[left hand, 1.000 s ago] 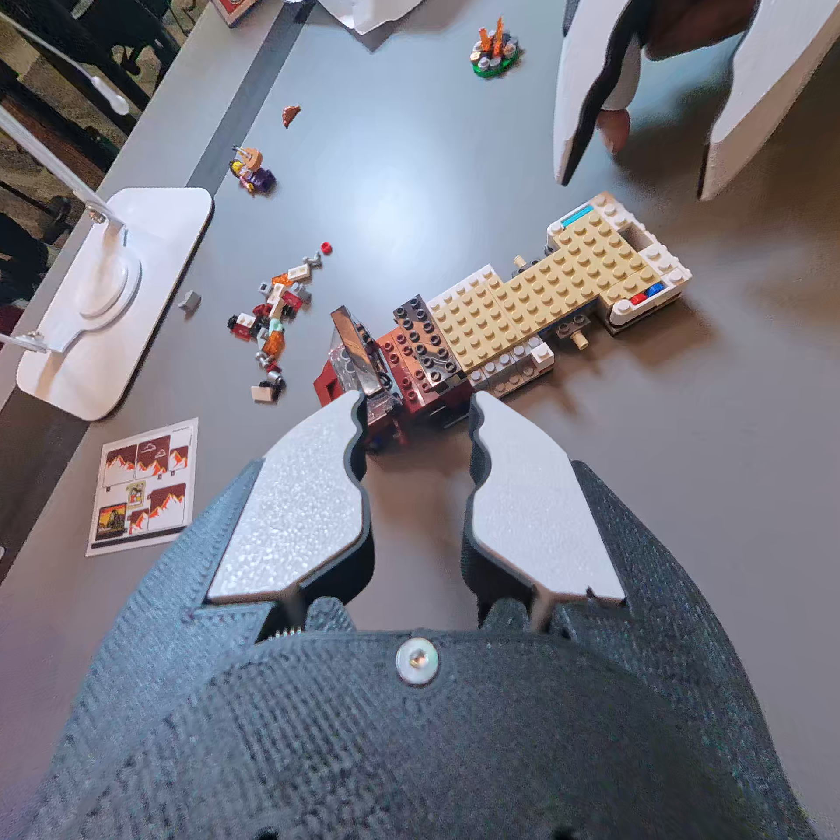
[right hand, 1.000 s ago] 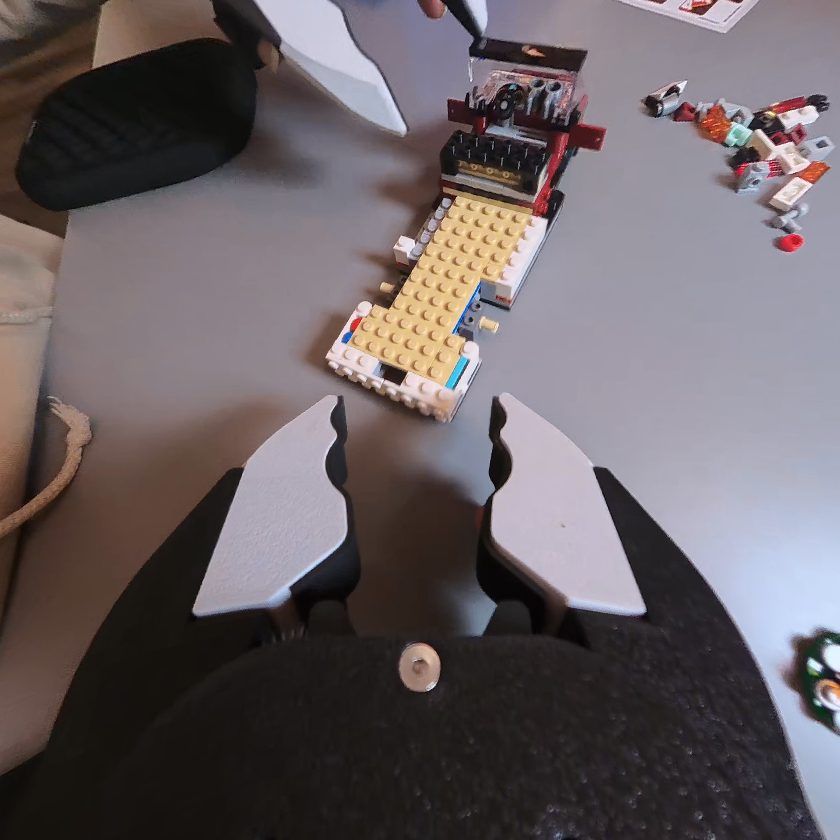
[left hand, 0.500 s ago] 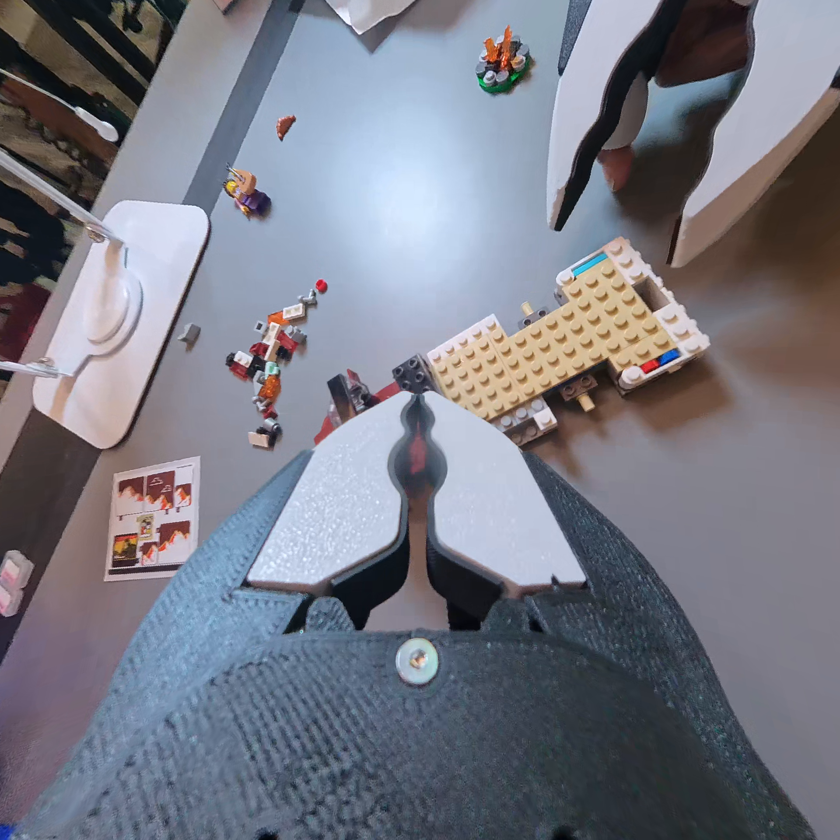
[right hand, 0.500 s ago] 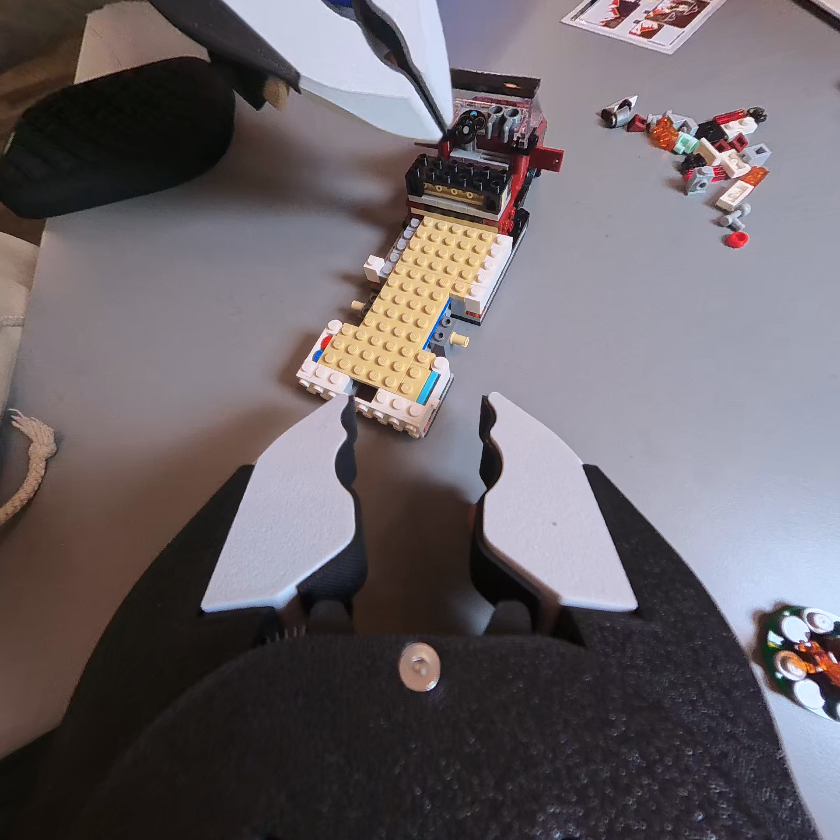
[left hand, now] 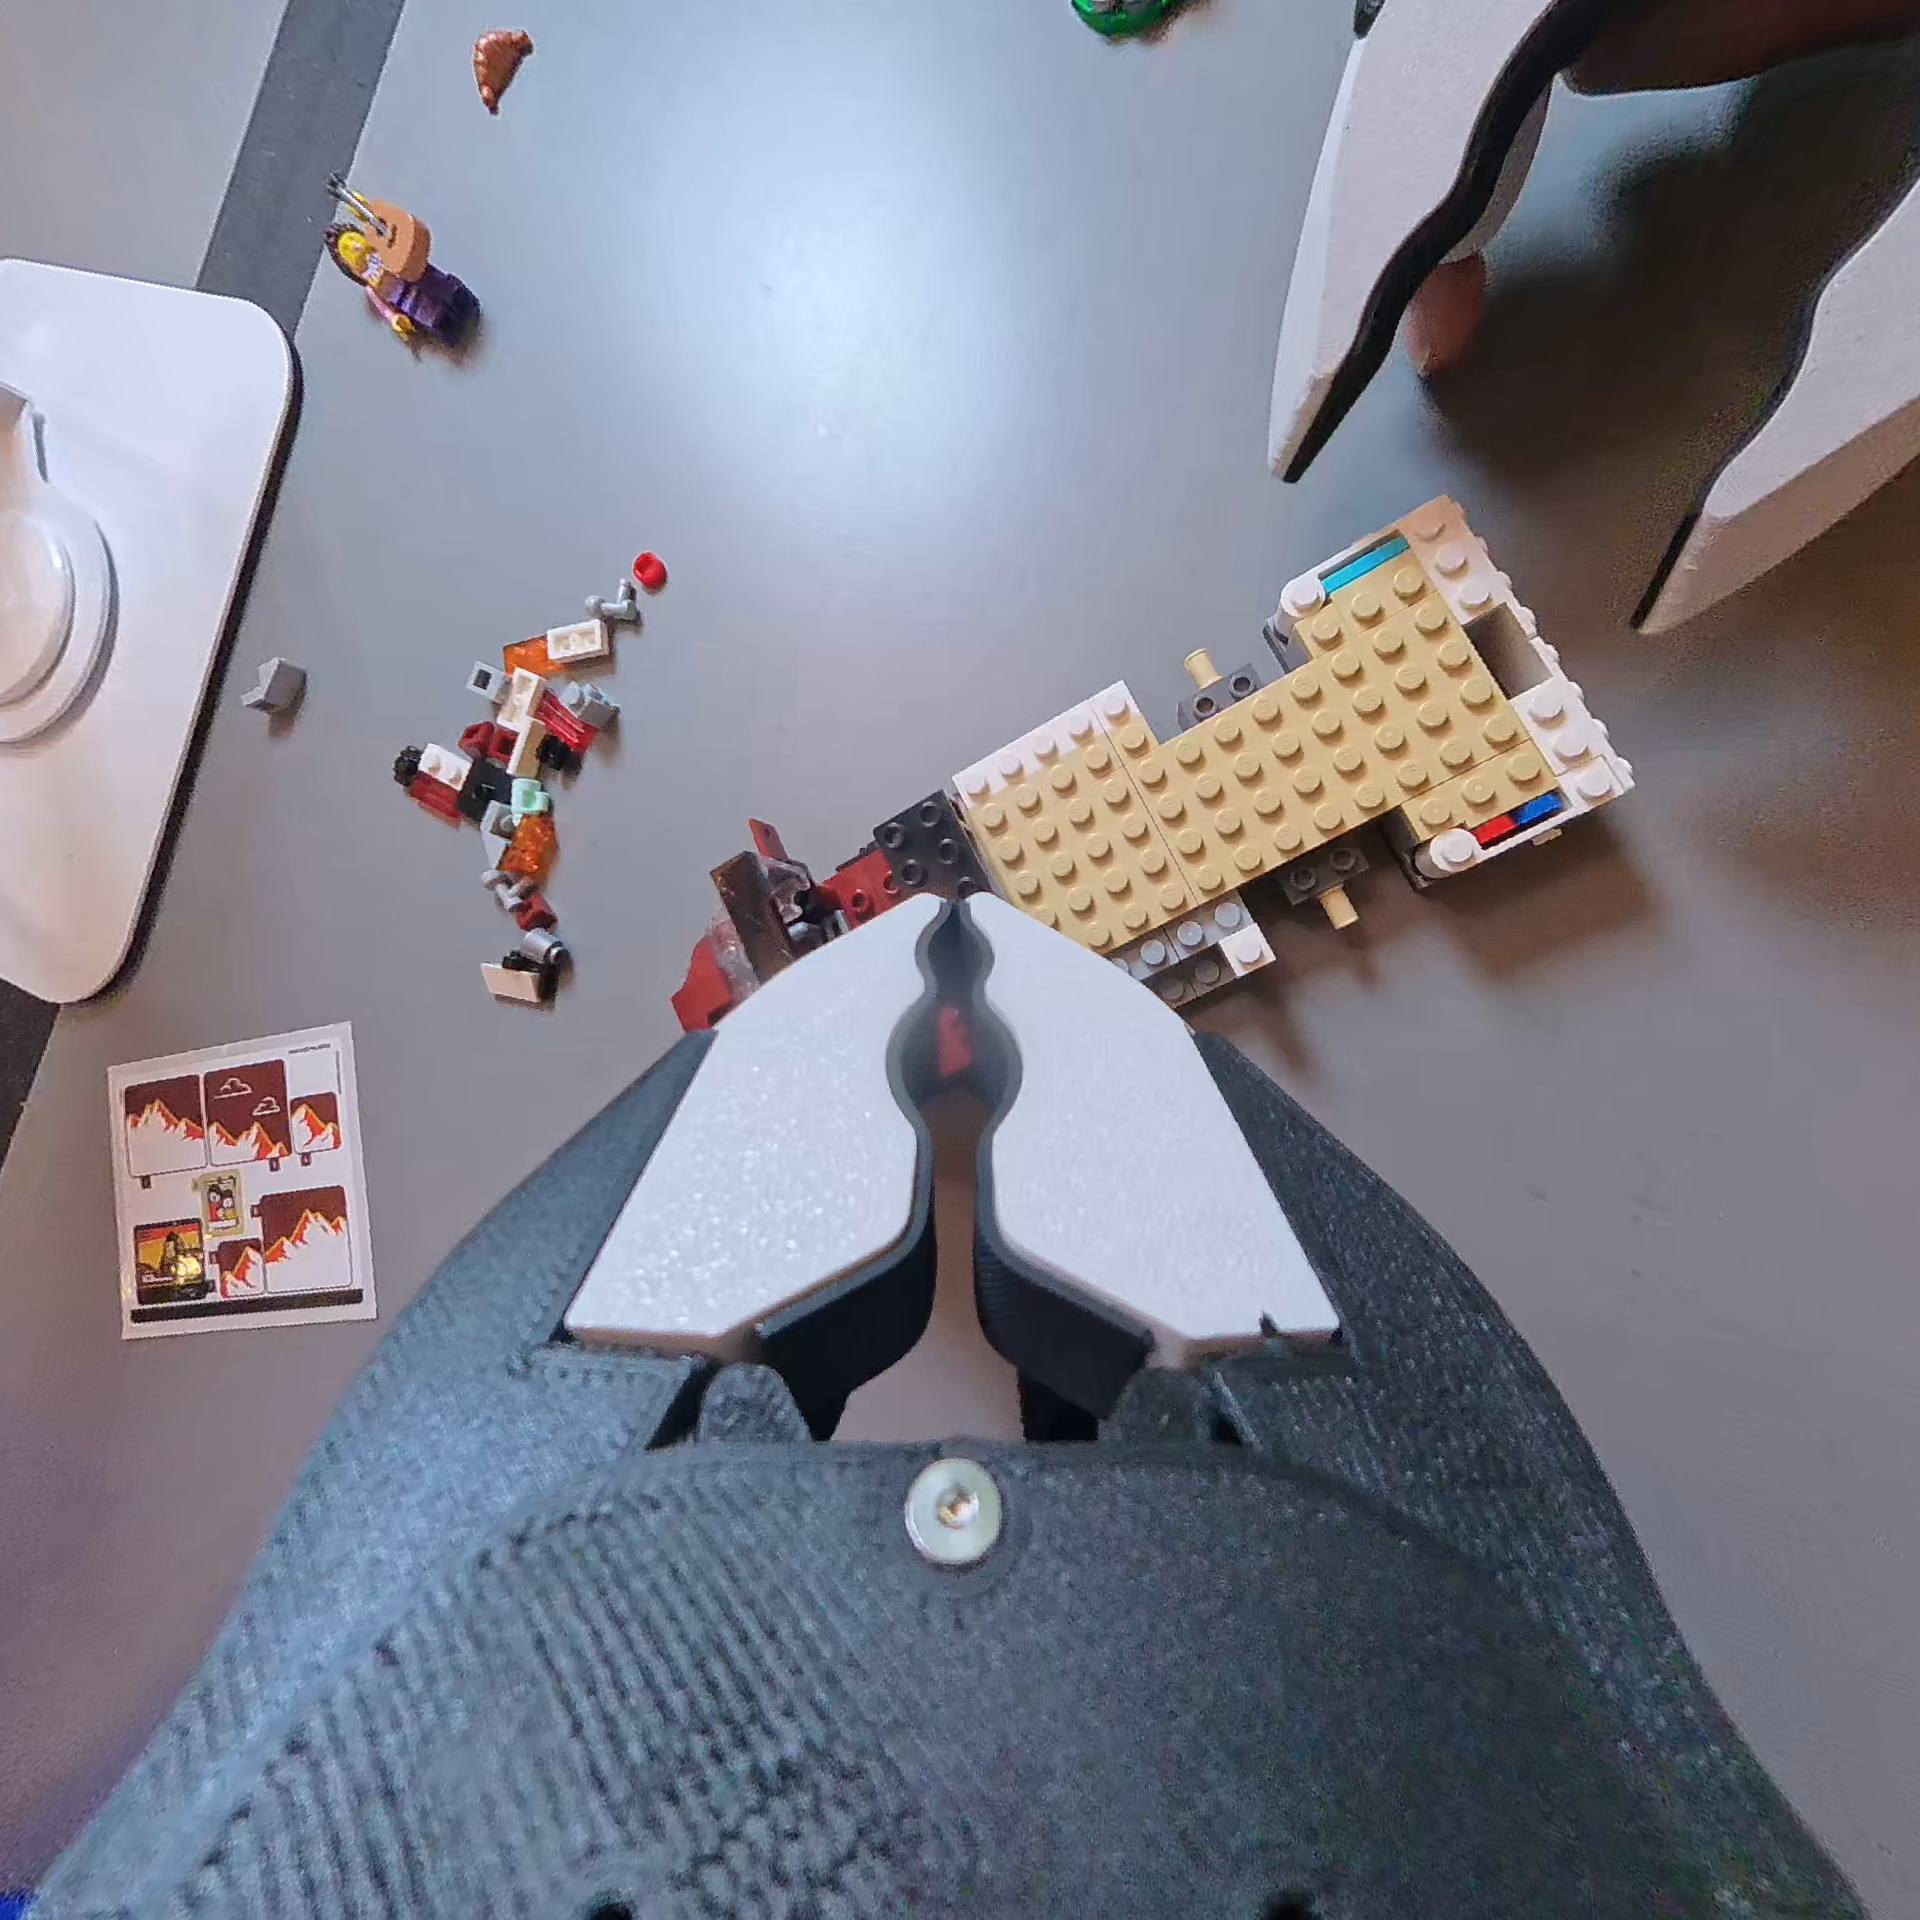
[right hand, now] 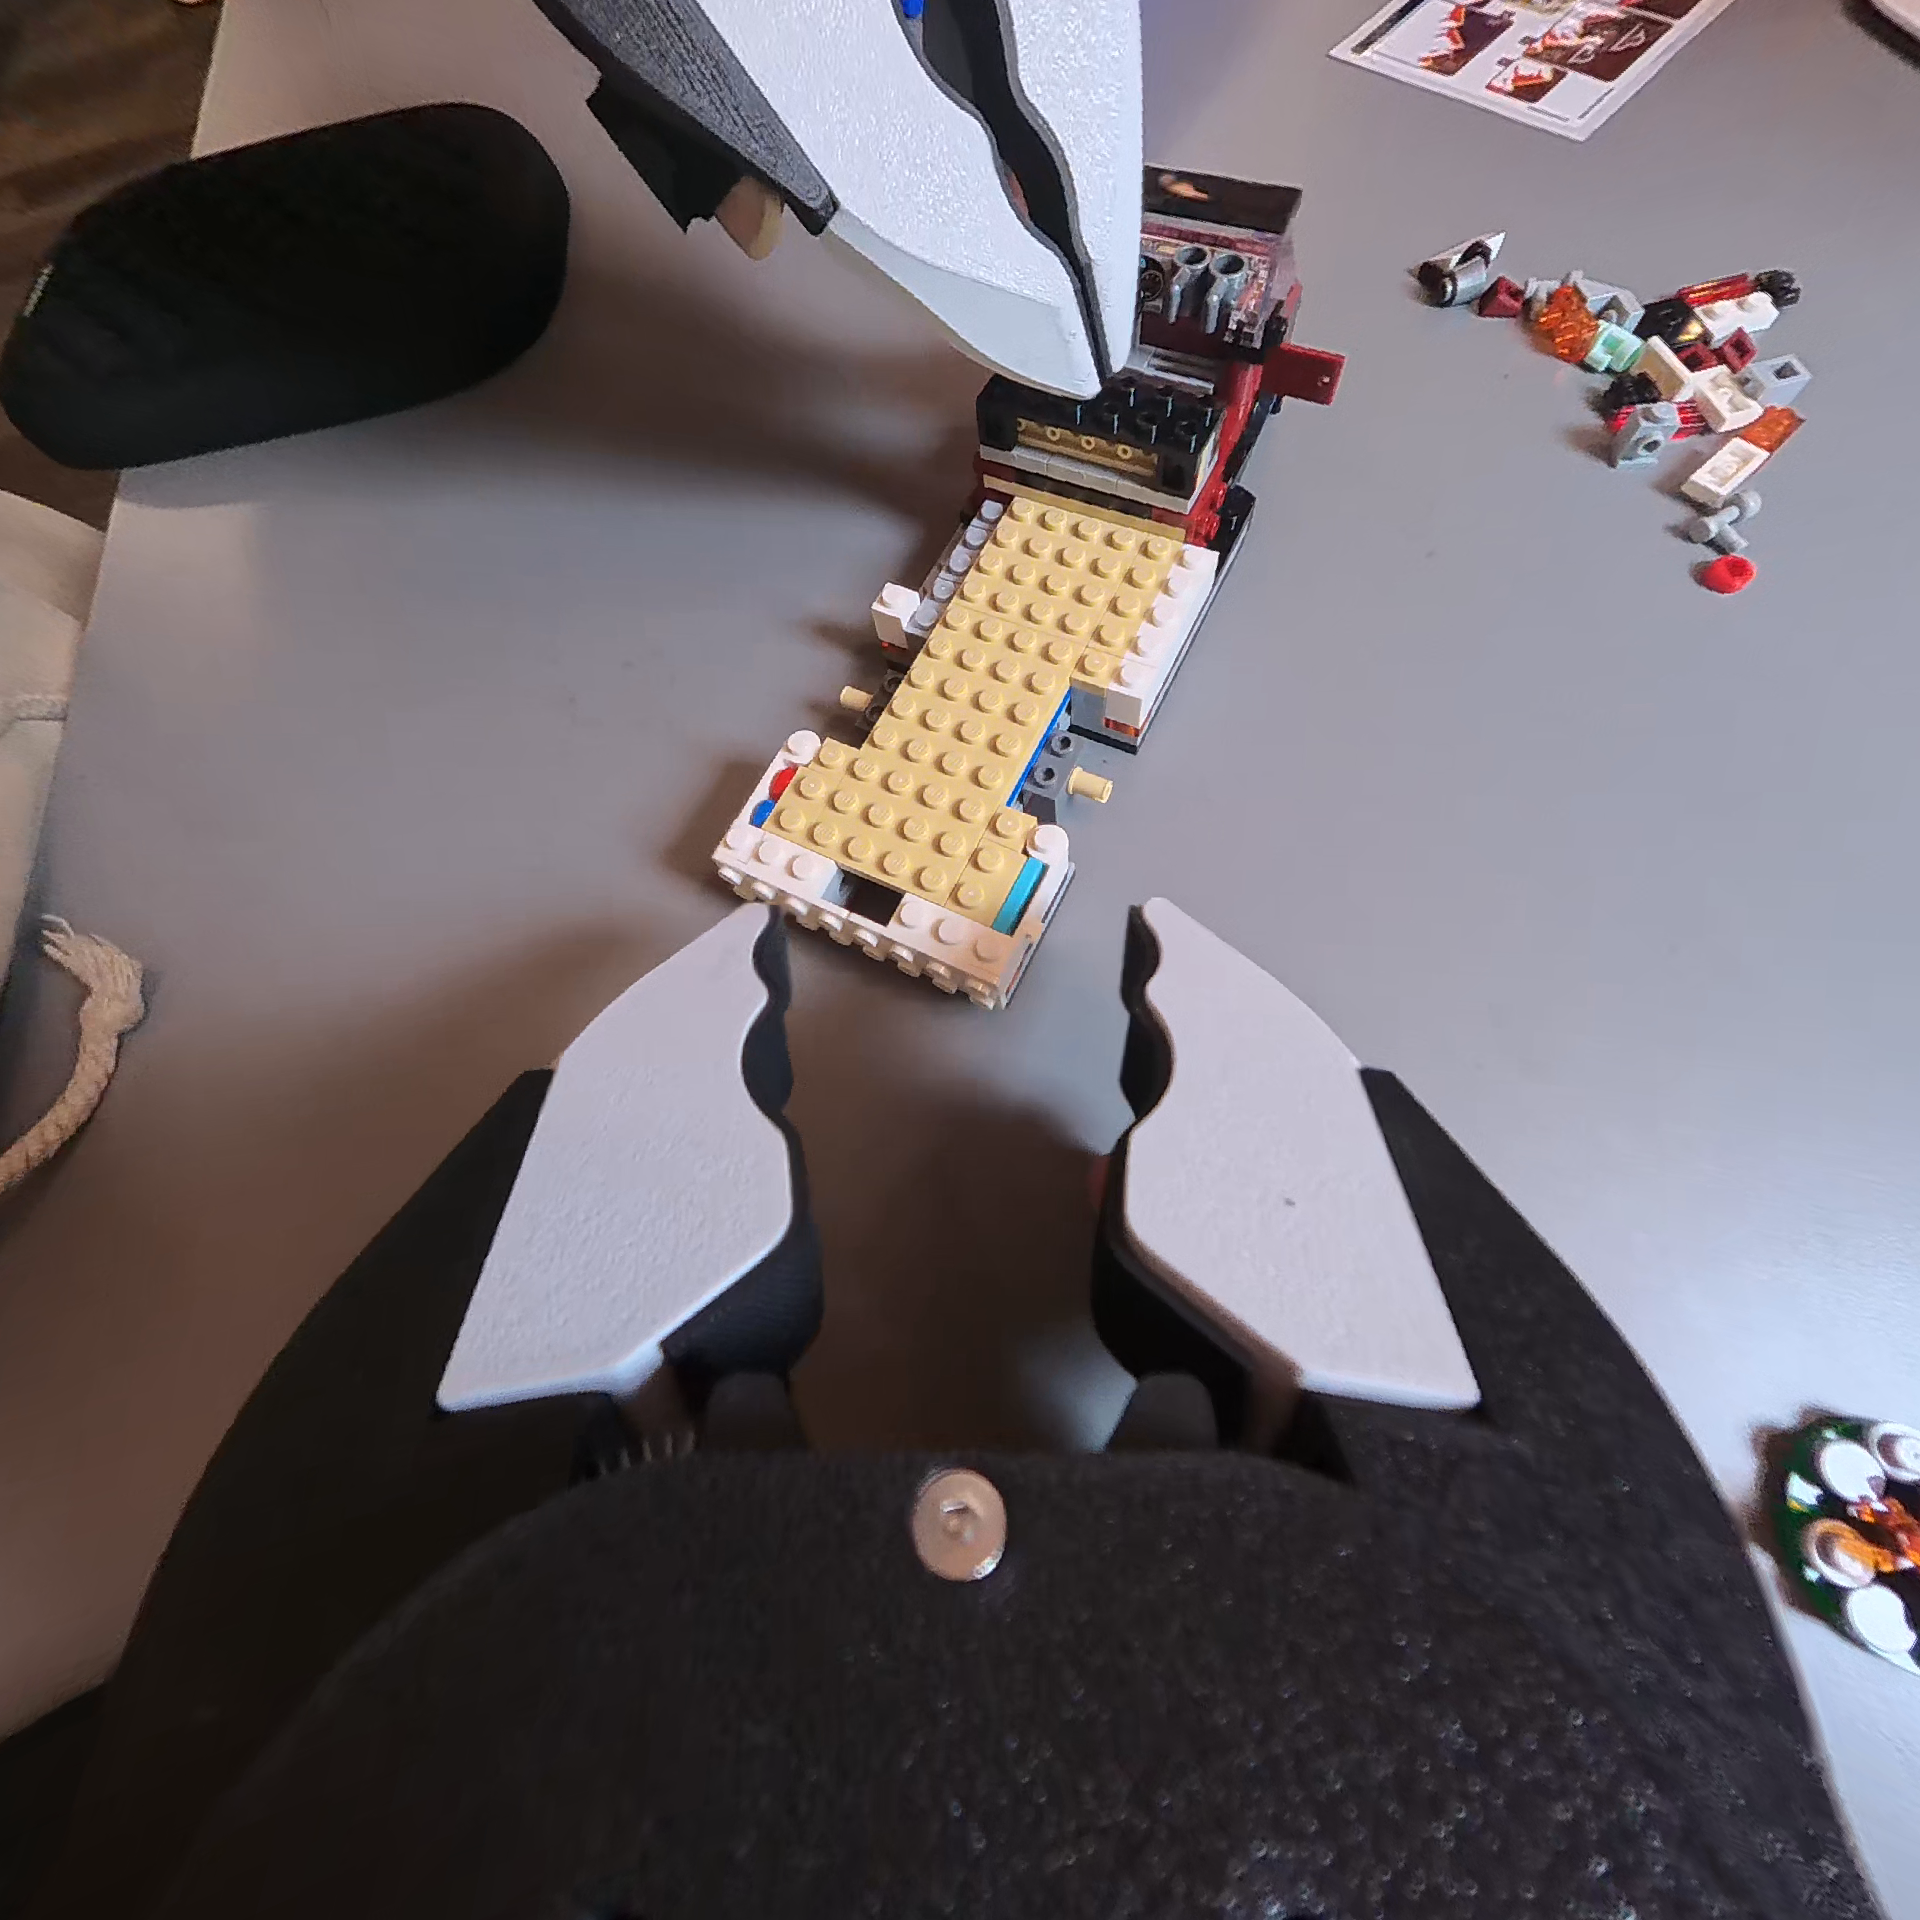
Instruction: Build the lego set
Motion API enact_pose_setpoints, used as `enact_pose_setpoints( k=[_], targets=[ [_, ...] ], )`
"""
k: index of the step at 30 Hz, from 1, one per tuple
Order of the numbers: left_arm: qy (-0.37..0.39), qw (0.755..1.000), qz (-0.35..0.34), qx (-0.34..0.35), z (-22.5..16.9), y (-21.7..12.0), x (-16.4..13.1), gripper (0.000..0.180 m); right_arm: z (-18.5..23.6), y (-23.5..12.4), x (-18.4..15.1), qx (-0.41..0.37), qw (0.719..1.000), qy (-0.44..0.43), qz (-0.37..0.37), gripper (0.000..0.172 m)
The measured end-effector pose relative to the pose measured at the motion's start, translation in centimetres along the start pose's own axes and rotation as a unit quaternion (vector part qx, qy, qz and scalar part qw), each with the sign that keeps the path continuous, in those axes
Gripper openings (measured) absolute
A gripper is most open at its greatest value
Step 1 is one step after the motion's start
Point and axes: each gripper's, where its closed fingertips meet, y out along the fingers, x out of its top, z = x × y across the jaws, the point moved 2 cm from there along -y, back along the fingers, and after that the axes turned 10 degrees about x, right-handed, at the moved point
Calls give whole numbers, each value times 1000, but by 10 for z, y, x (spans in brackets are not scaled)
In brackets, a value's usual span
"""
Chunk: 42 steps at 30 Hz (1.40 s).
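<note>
Left gripper (left hand: pixel 954 914), tips together, pressed on the dark cab end of the brick truck (left hand: pixel 1247 769) at frame centre; right gripper (right hand: pixel 956 935), wide and empty, needed to straddle the white rear squarely, low, before closing.

Both wrist views look steeply down, close, from opposite ends of one brick model (left hand: pixel 1247 790) (shared).

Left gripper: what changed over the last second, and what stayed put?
The left gripper shut its fingers and came down over the dark-red front of the brick model; nothing visibly gripped. The right gripper, open, edged closer to the model's white rear. The loose bricks and sticker sheet stayed put.
</note>
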Motion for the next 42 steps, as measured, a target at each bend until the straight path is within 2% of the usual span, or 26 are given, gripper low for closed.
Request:
enact_pose_setpoints(
  k=[4,8,11,14,17,19,22,27,31,34,38,40,42],
  targets=[
    [-4,999,-47,15,3,-7,3,1,4,8,-3,-48,998,-3,41,83],
    [1,995,-96,22,5,-24,3,21,12,23,-4,-94,991,-4,93,92],
    [21,990,-136,20,0,-37,-1,30,7,29,-4,-131,985,1,116,89],
    [56,985,-160,30,-10,-43,-12,35,10,31,-3,-130,982,17,136,76],
    [94,980,-171,36,-22,-42,-28,40,11,31,-3,-128,978,29,162,75],
    [119,975,-179,46,-27,-41,-35,42,13,30,-3,-116,977,44,173,75],
    [166,964,-193,75,-30,-40,-40,48,20,28,5,-55,981,115,145,75],
    [295,921,-202,152,-25,-33,-33,59,32,16,16,78,972,212,71,75],
    [384,896,-172,143,-26,-19,-24,75,35,10,15,125,964,225,60,75],
    [426,882,-155,129,-27,-10,-17,78,37,10,13,140,960,236,56,75],
    [458,872,-118,126,-18,-2,-11,71,38,11,8,142,960,231,64,75],
    [485,852,-136,145,-17,-4,-4,57,38,11,7,146,959,233,61,75],
    [510,836,-126,157,-20,-2,-5,51,39,11,10,149,957,245,51,75]
  ],
)
